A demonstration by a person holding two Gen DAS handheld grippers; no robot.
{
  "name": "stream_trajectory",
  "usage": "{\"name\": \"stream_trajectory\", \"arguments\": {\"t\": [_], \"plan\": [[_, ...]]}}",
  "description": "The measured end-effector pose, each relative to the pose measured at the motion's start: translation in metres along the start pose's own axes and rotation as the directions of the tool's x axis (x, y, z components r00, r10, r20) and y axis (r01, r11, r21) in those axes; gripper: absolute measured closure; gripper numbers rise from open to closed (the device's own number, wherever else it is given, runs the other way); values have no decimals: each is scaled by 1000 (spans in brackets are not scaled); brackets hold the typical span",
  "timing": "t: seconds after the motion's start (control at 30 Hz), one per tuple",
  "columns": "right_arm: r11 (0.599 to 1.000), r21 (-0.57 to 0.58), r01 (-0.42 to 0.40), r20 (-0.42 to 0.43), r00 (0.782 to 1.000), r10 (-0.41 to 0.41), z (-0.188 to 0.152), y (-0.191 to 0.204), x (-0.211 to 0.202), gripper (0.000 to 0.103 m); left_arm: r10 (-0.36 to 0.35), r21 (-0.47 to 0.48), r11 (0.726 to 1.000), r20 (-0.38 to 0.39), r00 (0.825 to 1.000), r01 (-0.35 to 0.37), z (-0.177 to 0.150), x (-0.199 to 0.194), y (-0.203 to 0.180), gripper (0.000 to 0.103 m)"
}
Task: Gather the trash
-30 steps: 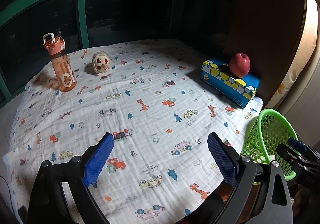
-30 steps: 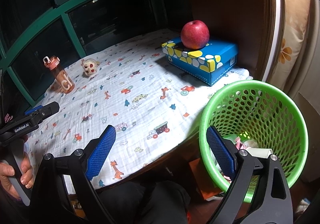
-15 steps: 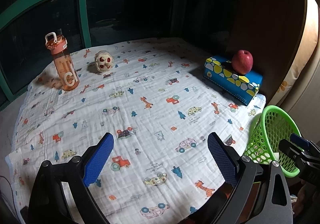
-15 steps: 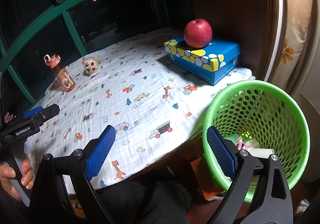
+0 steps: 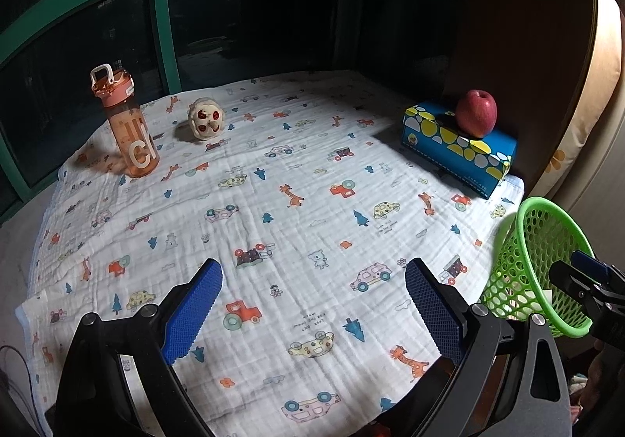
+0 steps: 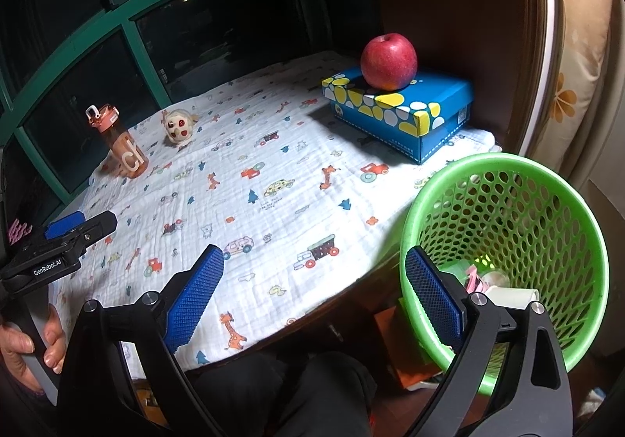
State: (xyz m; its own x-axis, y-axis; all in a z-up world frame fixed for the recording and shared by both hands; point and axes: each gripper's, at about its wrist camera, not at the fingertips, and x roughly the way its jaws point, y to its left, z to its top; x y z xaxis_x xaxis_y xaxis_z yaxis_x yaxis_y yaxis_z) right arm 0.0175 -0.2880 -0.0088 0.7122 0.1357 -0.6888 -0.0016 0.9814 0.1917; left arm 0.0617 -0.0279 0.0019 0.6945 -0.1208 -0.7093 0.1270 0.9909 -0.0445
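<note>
Hovering over near edge of table (image 5: 273,210): left gripper (image 5: 312,304), jaws wide apart, empty. Right gripper (image 6: 312,296) likewise spread, empty, above green basket (image 6: 566,210) beside table's near right edge. Trash (image 6: 492,280) lay in basket bottom: paper scraps, judged light, soft, crushable; pinch at middle. Cloth carried bottle (image 5: 125,124), toy (image 5: 206,119), apple (image 6: 388,61) on blue box (image 6: 402,112); none obviously trash.

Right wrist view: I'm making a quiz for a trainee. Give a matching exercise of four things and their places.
1 apple
2 water bottle
3 green basket
4 left gripper

a beside the table edge, trash inside
b on the blue box
c upright at the cloth's far left
d open, over the near left

Pairs: 1b, 2c, 3a, 4d
</note>
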Motion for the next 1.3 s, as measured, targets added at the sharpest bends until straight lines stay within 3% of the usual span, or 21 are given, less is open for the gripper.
{"name": "stream_trajectory", "arguments": {"t": [1.3], "plan": [[1000,-13,-27,-22,999,26,-2,8,9,10,22,-18,1000,-3,1000,-22,-4,2,7,11]]}}
